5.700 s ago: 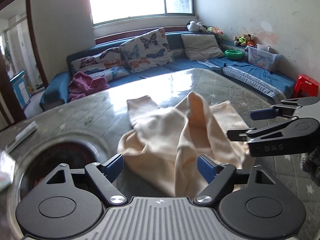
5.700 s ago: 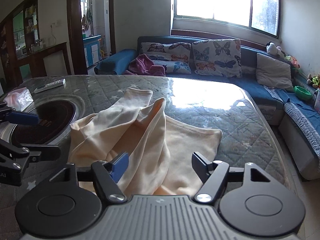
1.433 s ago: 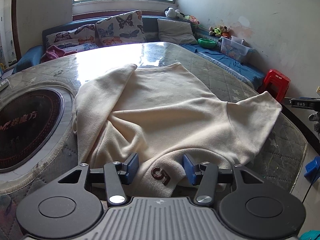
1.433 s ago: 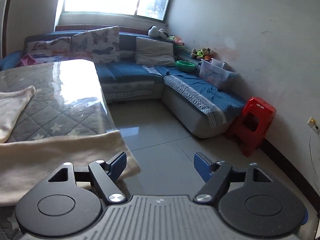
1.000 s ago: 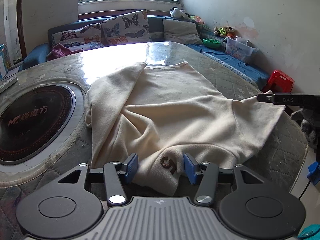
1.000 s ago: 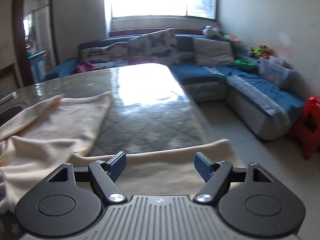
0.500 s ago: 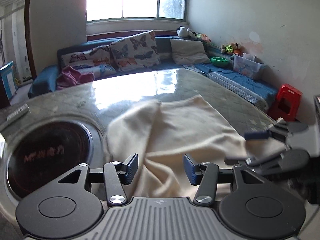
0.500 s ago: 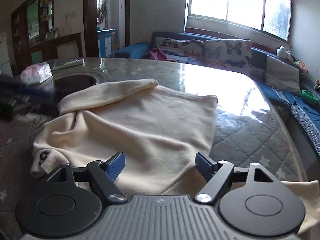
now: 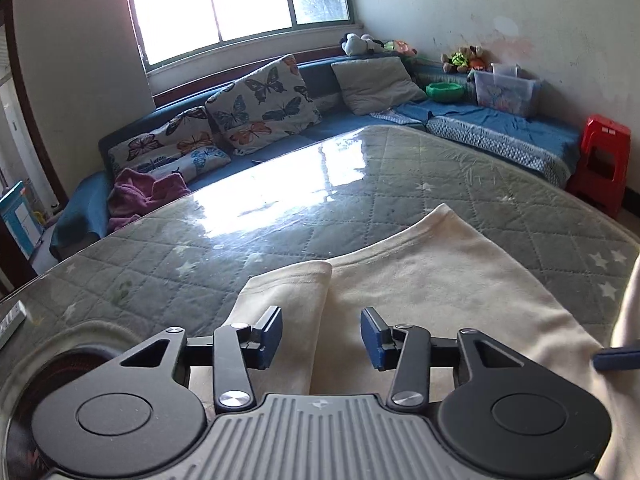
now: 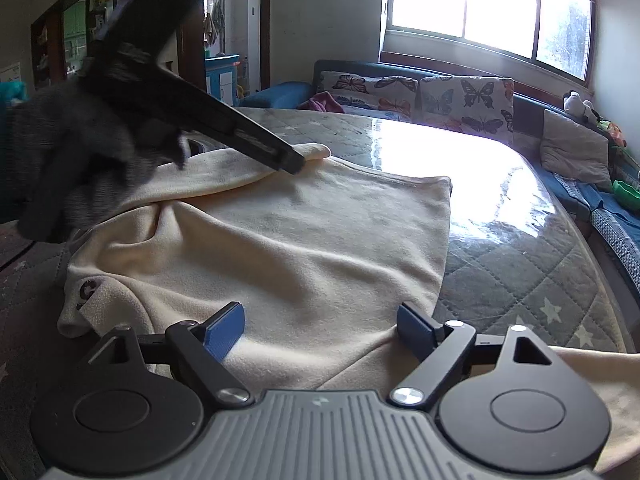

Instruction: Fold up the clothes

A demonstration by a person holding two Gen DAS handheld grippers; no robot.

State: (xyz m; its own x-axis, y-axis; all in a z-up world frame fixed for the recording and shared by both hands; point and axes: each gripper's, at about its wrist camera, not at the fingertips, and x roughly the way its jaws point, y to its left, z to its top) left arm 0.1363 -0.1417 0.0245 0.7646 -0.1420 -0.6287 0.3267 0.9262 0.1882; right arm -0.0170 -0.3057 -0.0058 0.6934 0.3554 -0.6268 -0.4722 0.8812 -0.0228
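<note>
A cream sweatshirt lies spread on the quilted table, its collar label at the near left. In the left wrist view the sweatshirt has its left sleeve lying along its body. My left gripper is open and empty, just above that sleeve's cuff end; in the right wrist view it reaches in from the left, over the sleeve. My right gripper is open and empty over the garment's near right part.
A round dark inset sits in the table at the left. A blue corner sofa with butterfly cushions runs behind the table. A red stool stands on the floor at the right. A remote lies at the table's left edge.
My left gripper has moved forward from the collar to the far sleeve end. My right gripper has swung from the table's right edge over the garment. The sweatshirt lies flatter.
</note>
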